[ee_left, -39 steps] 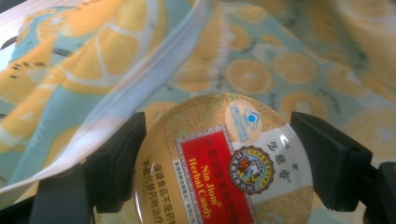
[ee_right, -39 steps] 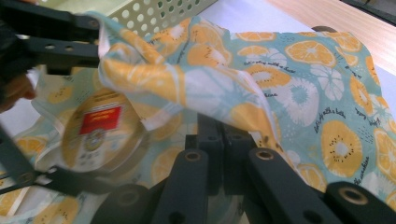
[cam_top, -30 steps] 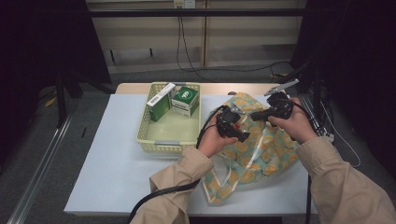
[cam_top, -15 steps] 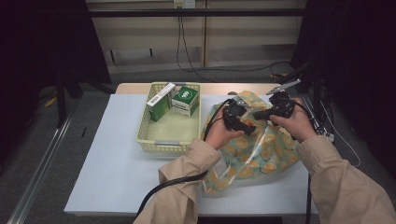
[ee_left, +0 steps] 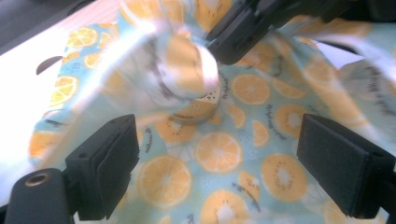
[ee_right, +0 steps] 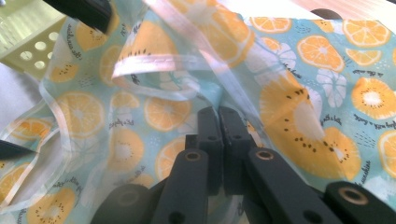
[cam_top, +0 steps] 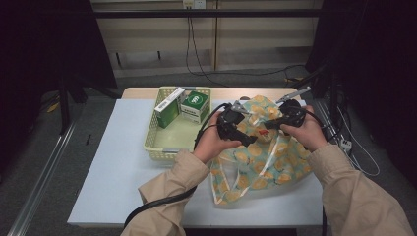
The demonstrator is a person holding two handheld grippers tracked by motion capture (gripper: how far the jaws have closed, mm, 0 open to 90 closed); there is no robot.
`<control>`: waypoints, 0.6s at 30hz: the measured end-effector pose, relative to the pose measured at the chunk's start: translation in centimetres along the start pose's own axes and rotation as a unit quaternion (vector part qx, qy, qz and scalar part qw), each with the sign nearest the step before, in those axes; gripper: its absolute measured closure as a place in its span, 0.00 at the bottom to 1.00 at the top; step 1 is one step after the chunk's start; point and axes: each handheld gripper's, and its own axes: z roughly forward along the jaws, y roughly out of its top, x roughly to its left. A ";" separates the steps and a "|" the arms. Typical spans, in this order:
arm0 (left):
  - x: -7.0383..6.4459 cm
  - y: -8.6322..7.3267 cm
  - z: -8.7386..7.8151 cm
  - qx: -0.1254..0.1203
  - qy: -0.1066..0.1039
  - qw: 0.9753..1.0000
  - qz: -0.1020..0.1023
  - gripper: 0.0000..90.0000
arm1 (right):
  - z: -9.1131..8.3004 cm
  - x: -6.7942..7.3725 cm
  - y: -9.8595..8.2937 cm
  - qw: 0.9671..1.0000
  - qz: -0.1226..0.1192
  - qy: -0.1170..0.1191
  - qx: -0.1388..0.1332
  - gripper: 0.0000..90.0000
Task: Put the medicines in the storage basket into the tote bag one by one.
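Fruit-print bag point(ee_right: 299, 70) pinched by right hand-held gripper point(ee_right: 218, 122); left hand-held gripper point(ee_left: 224, 163) wide open.

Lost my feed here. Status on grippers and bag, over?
Left gripper open above the bag. Right gripper shut on bag film. Basket beside the bag, holding two boxes; nothing blocking.

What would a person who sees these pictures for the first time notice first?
The fruit-print plastic bag, turquoise with orange slices, lies on the right half of the white table, and both hands work above it. The right gripper is shut, apparently on the bag's film, while the left gripper hangs open above it. Left of the bag stands a pale yellow basket with two green boxes.
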 end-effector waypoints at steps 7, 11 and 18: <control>1.6 -0.8 -3.2 -0.009 0.016 1.000 -0.008 0.12 | 0.1 0.4 0.2 1.000 -0.004 -0.001 0.003 0.99; 3.0 -1.4 -4.5 -0.010 0.032 0.999 -0.014 0.12 | 0.0 0.4 0.1 1.000 -0.003 -0.001 0.001 0.99; 6.0 -3.1 -6.1 -0.008 0.069 0.997 -0.037 0.11 | -0.2 0.1 0.1 1.000 0.000 -0.003 0.000 0.99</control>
